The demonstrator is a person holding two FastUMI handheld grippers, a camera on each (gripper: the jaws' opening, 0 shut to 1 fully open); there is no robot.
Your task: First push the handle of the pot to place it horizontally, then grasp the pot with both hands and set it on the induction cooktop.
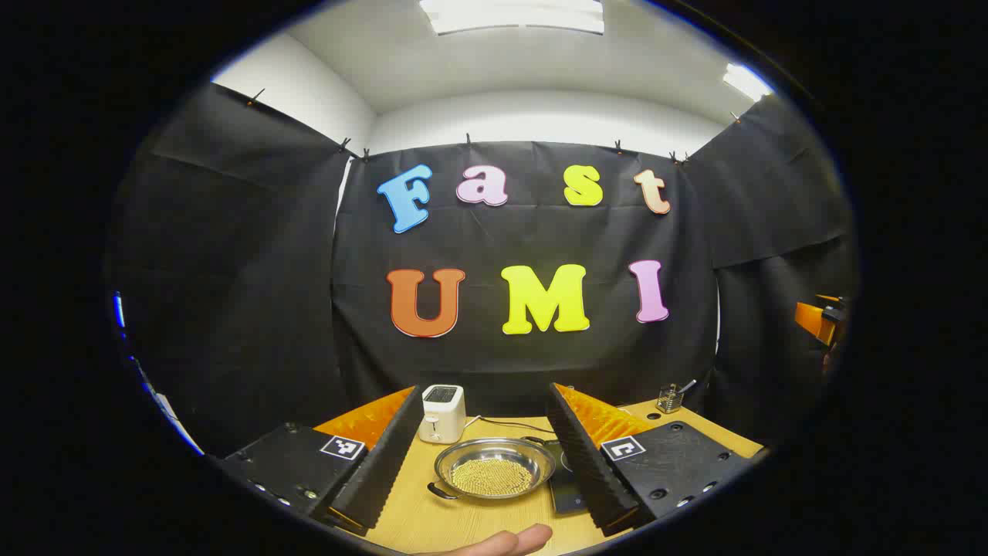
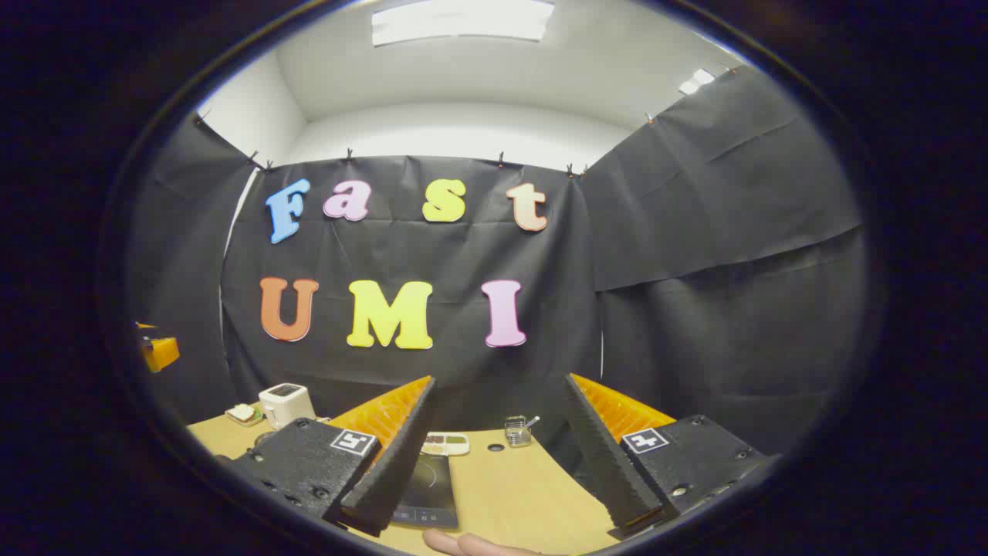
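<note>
Table (image 1: 432, 517) runs under both my grippers, nothing started yet afaict. Cooktop (image 2: 427, 483) lies flat near the R gripper, bare; in the left gripper view it sits just beside the pot, on the pot's right. Pot (image 1: 494, 467) w/ small beads inside rests on the table between my L fingers, not touched. Handle (image 1: 438, 490) sticks out front-left, so push + two-hand lift both left to do. L gripper (image 1: 482, 455) jaws wide apart, holding nothing. R gripper (image 2: 498, 455) same, spread, holding nothing.
</note>
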